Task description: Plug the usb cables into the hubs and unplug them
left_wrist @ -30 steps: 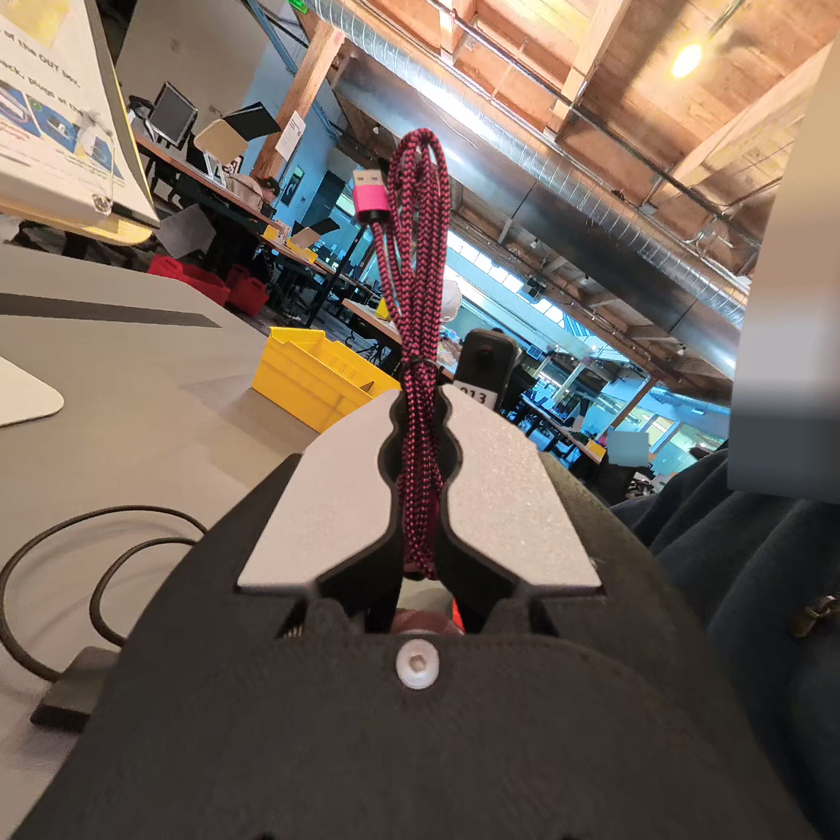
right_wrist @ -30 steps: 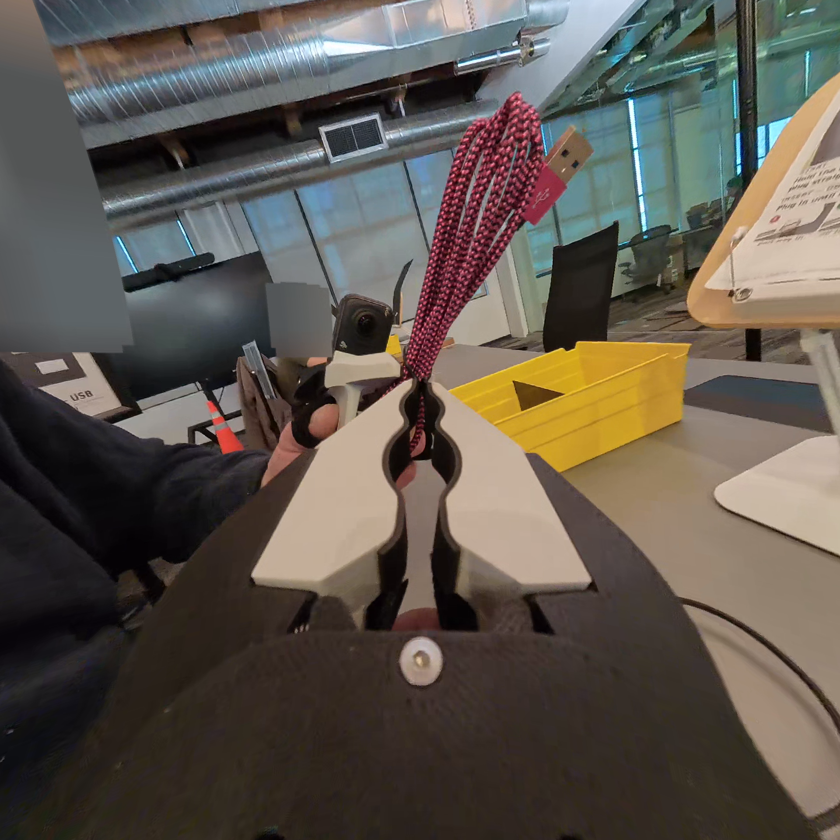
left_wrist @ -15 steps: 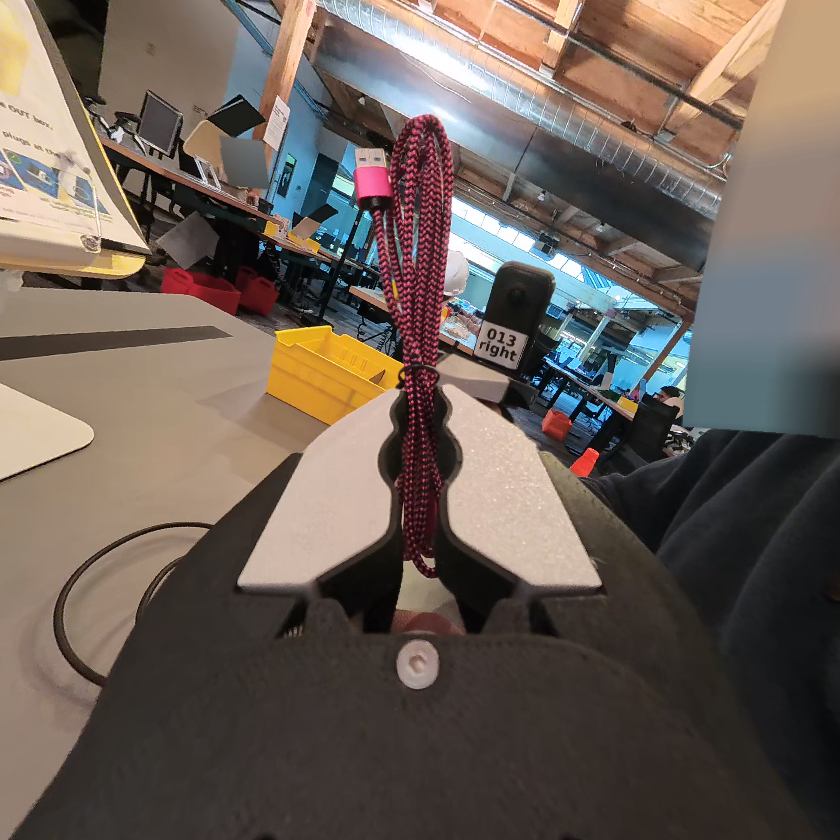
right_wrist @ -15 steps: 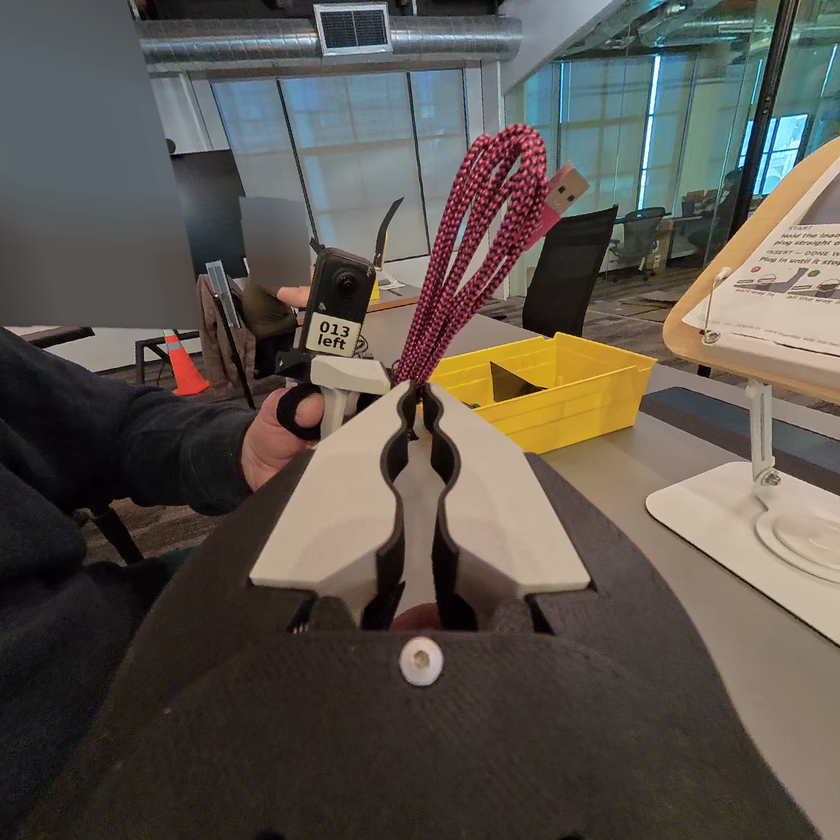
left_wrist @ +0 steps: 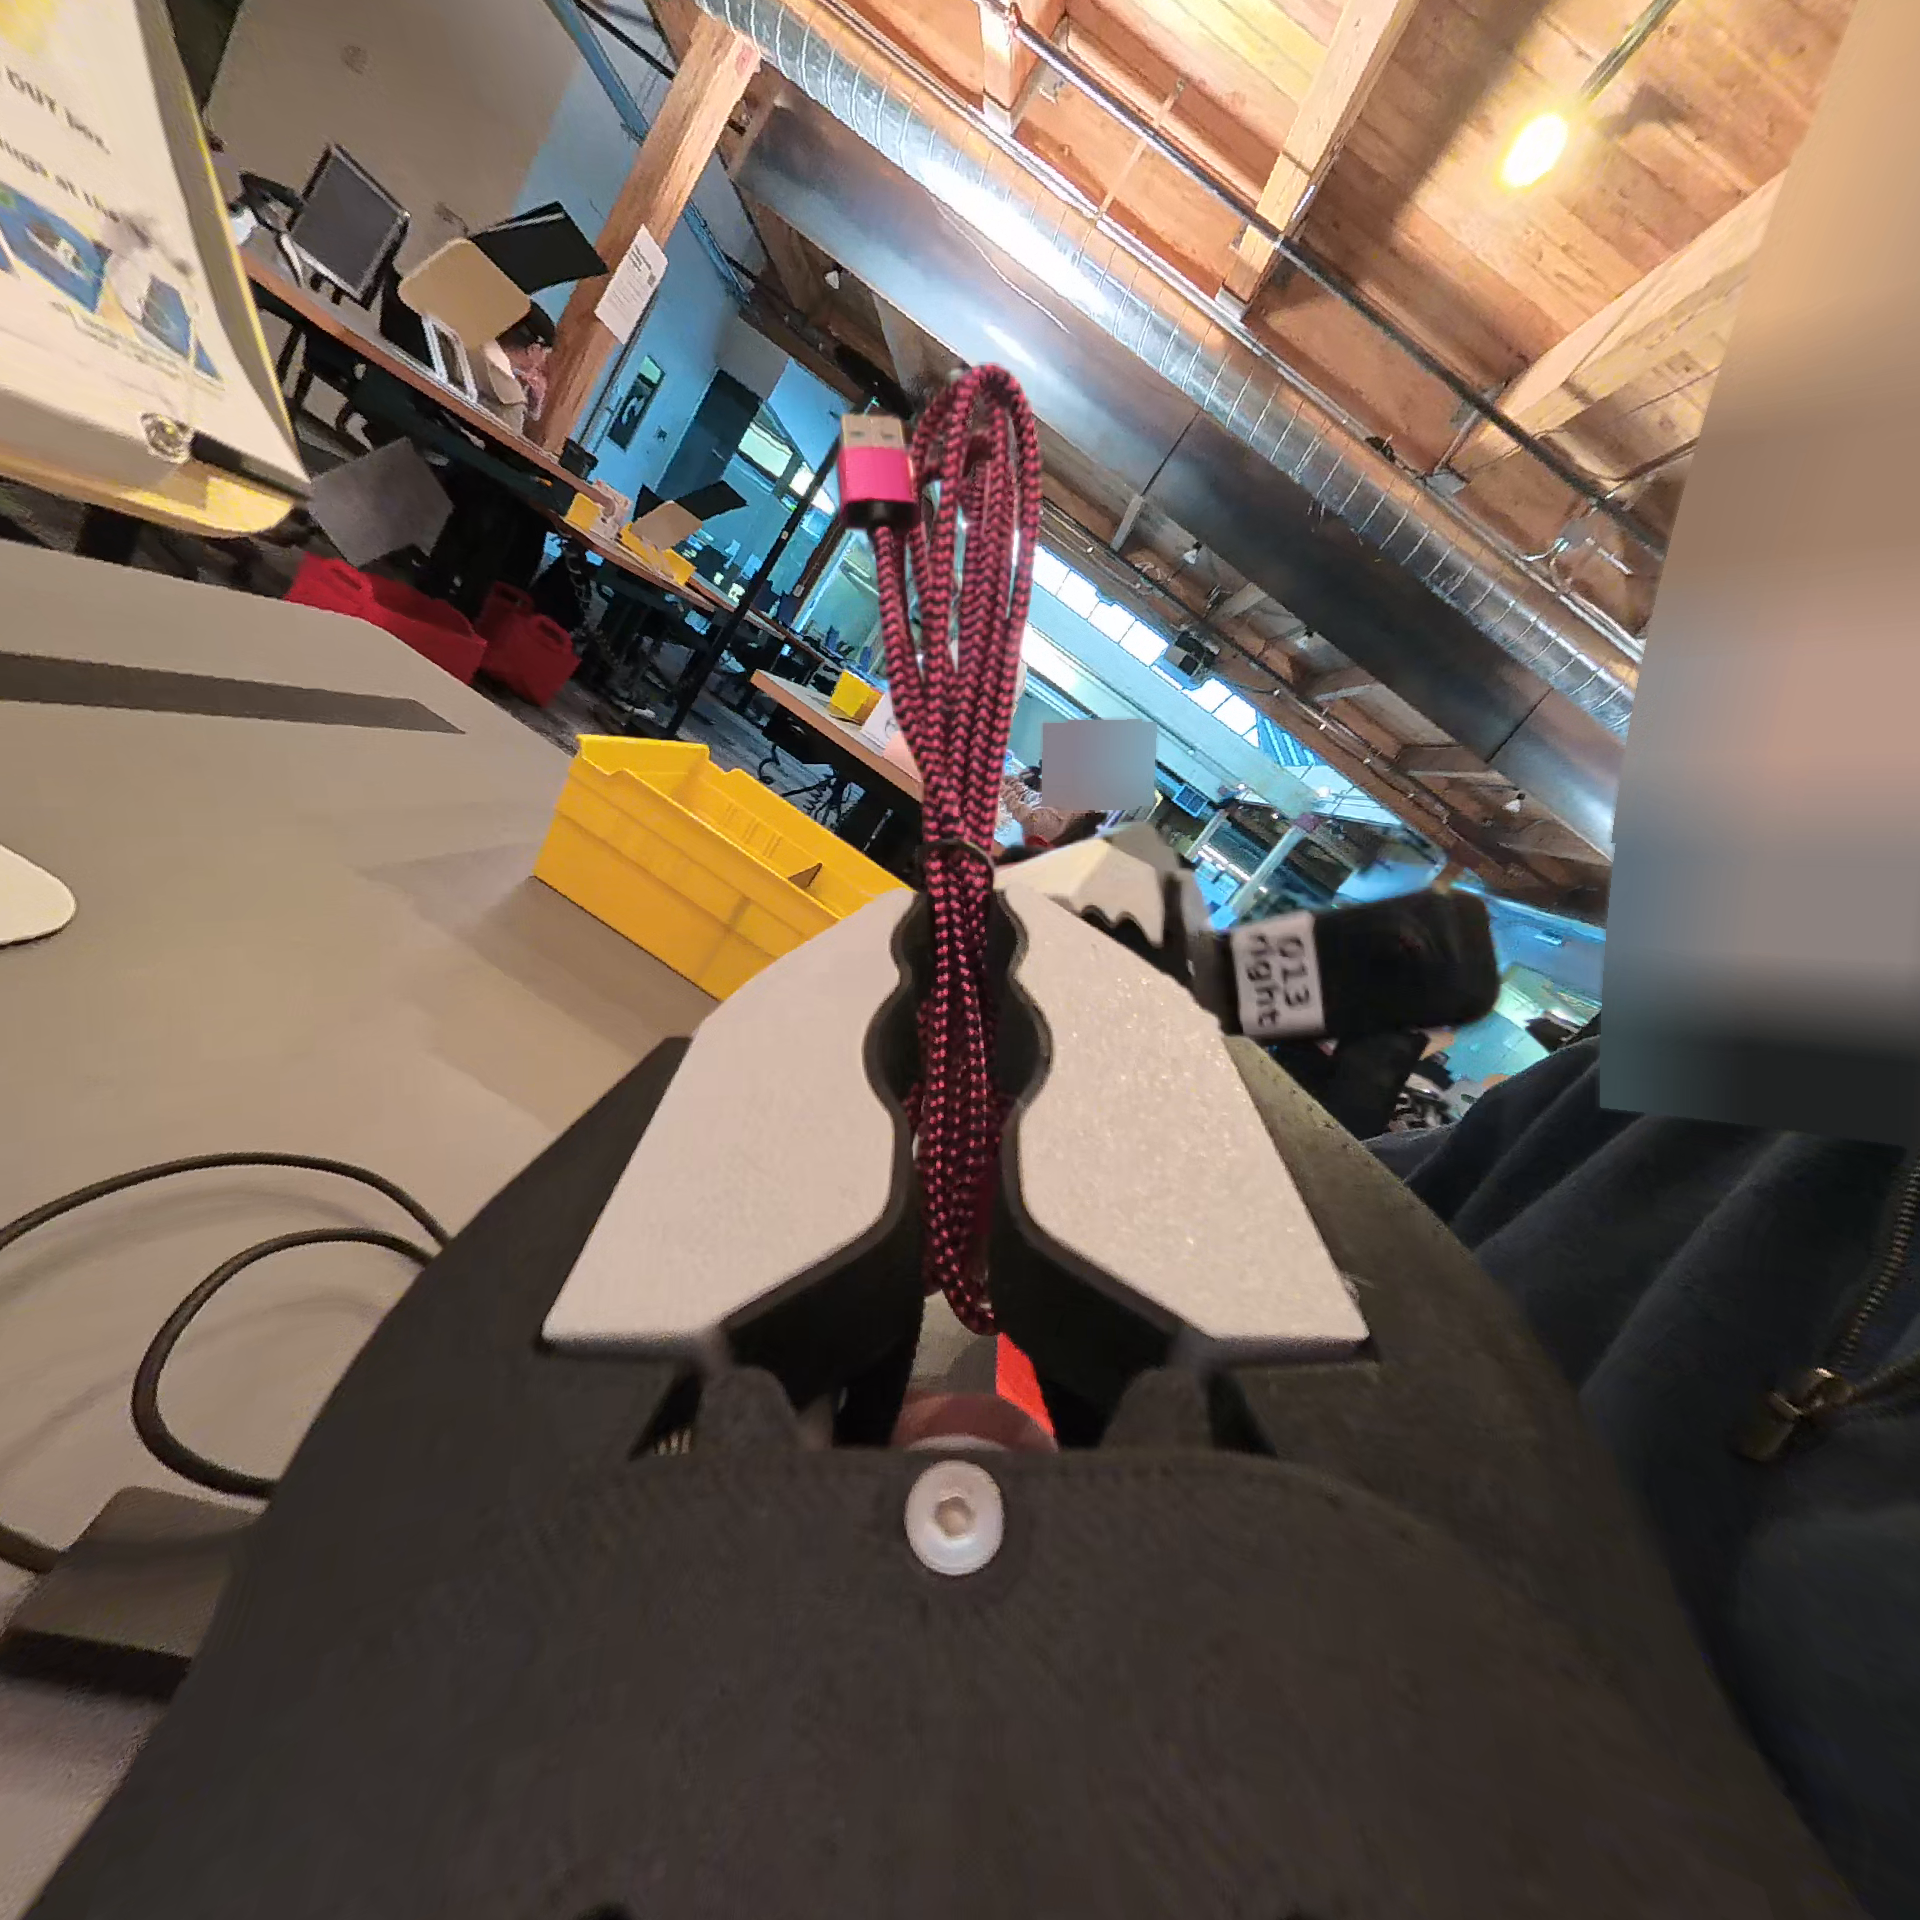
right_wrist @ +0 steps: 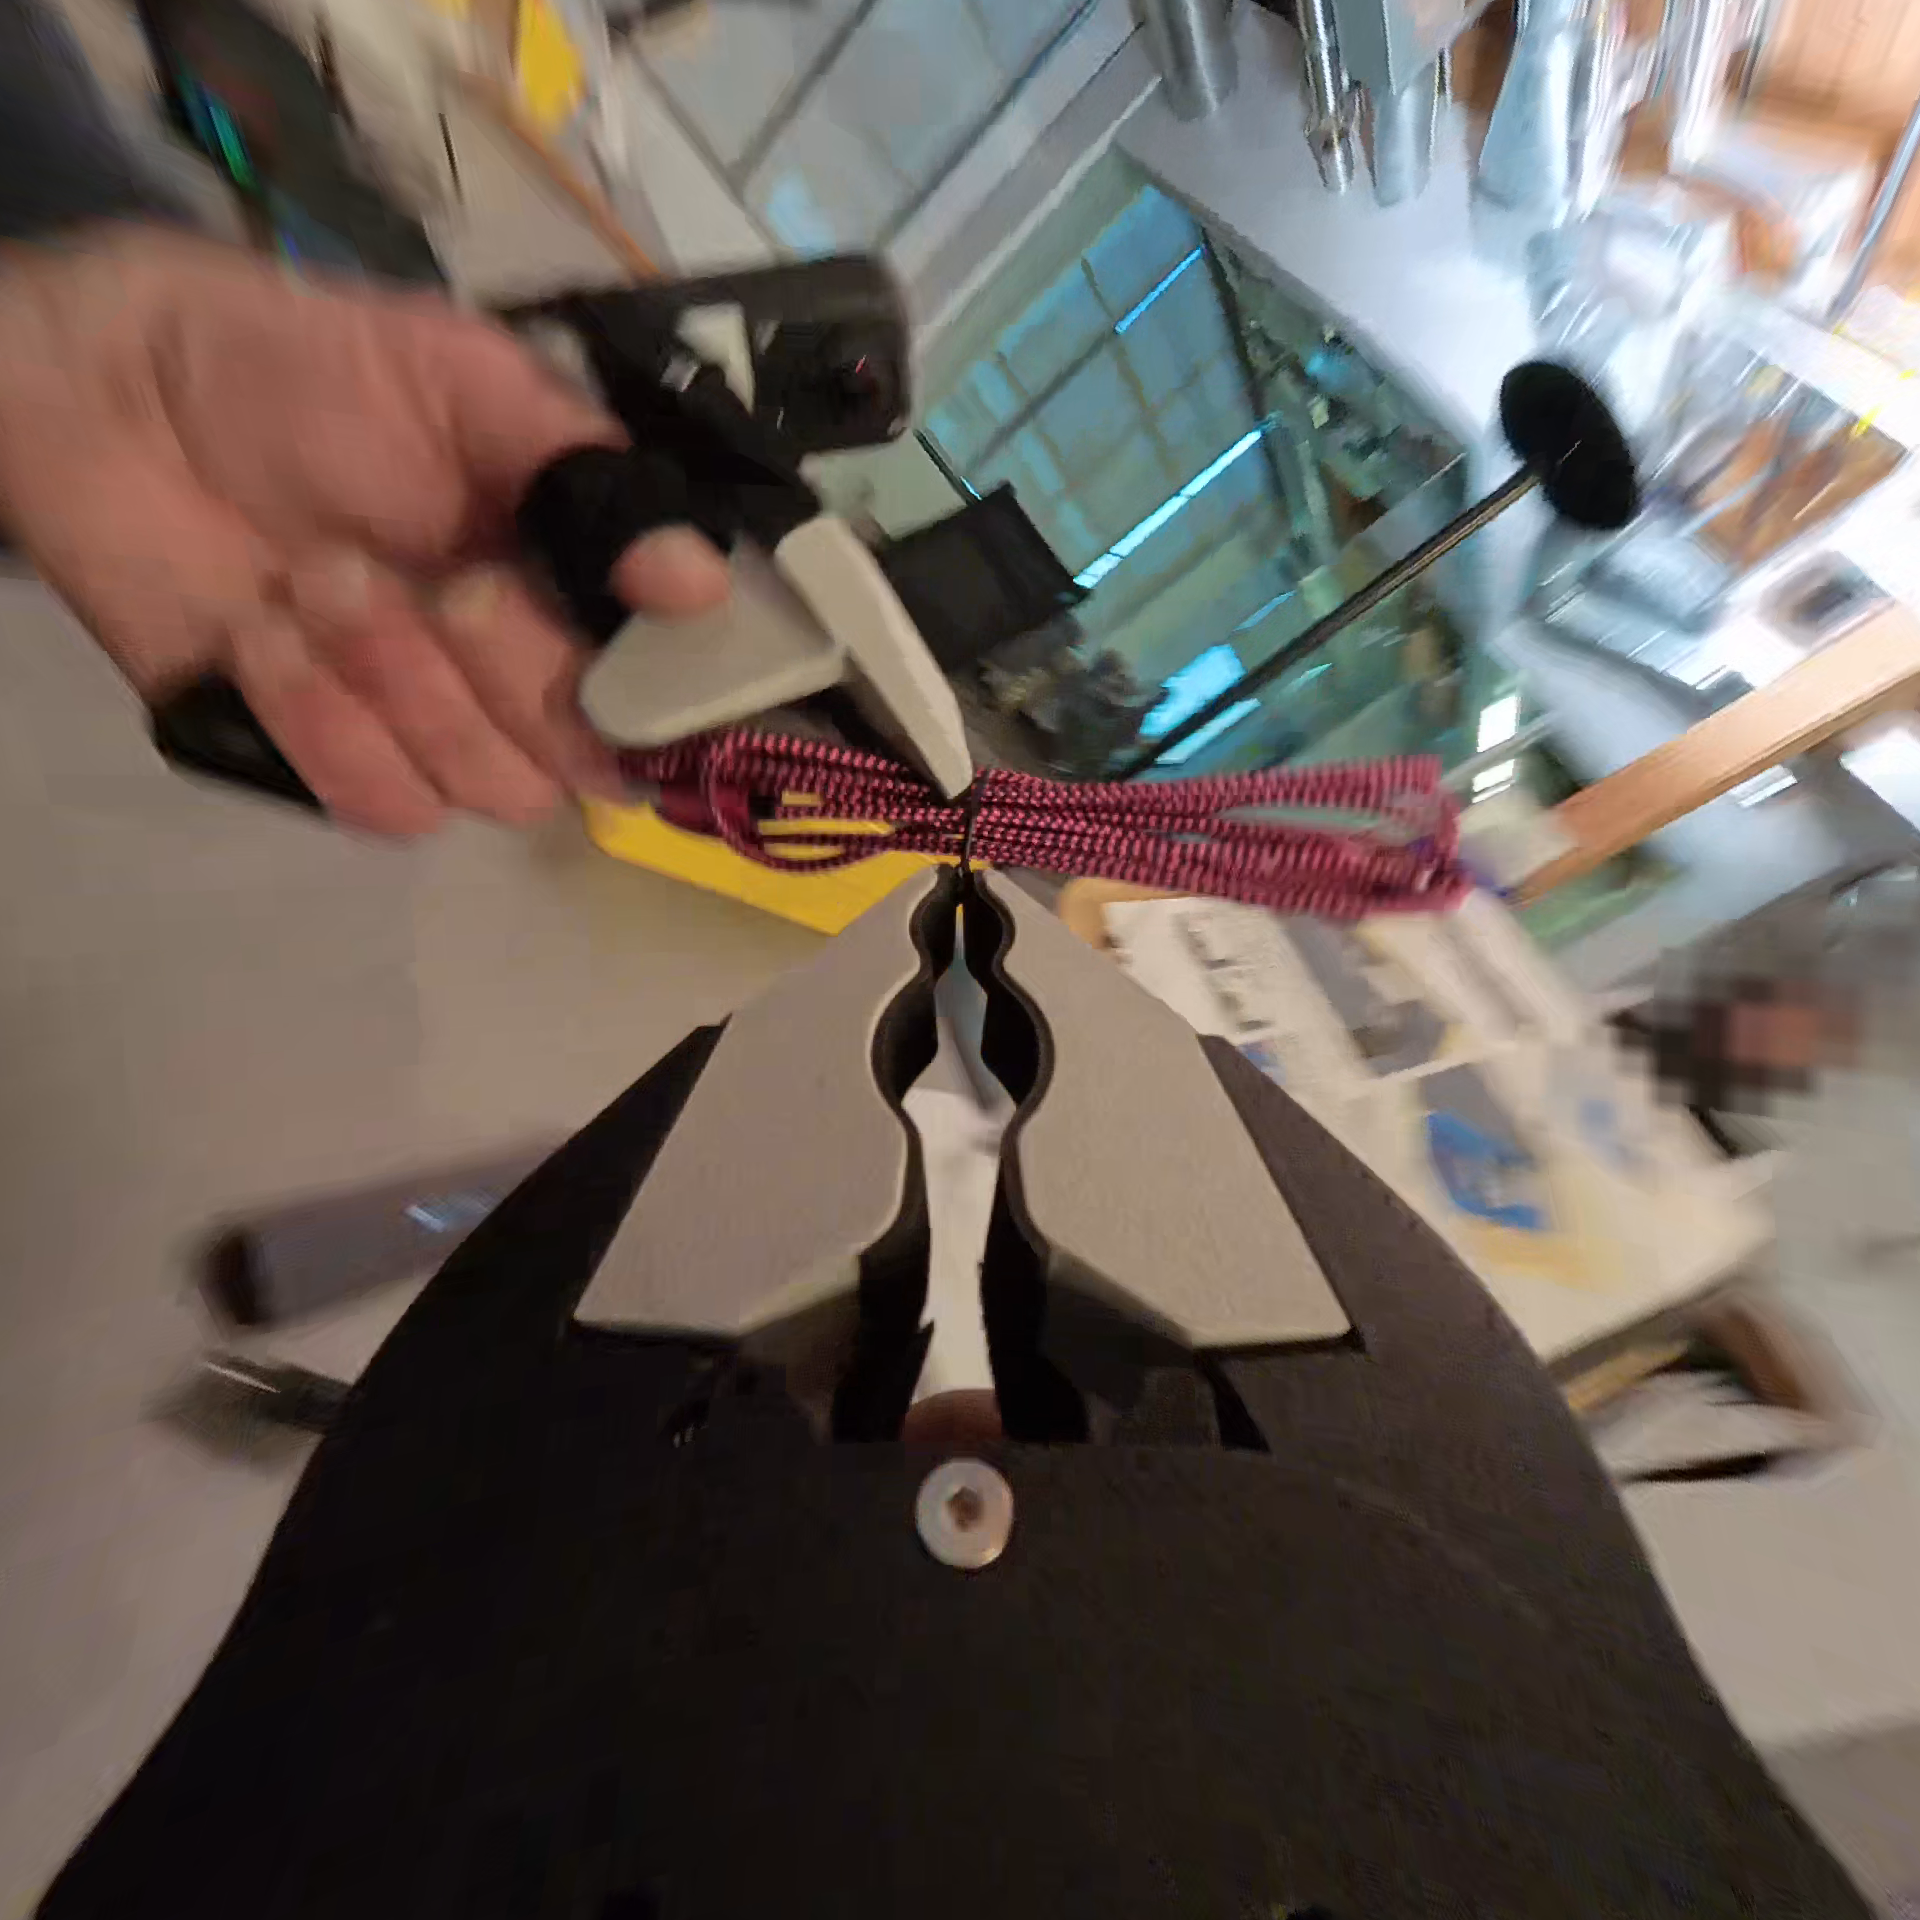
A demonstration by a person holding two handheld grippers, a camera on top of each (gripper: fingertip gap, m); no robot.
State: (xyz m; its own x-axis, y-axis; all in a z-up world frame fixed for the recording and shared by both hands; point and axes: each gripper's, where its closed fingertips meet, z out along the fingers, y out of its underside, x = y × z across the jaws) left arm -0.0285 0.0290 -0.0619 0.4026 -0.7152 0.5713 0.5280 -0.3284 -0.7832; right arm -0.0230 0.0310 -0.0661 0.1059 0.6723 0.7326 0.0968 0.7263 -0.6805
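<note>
Here, left tool (left_wrist: 961,914) clamping pink braided cable (left_wrist: 966,665), labelled camera (left_wrist: 1351,982).

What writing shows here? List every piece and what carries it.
Wording not copied; carriers only.
White label on black camera beside the pink cable: legible.
Instruction sheet on tilted board, left wrist view: partly cut off.
Paper on wooden post: too small.
Sheet in right wrist view: blurred.
</note>
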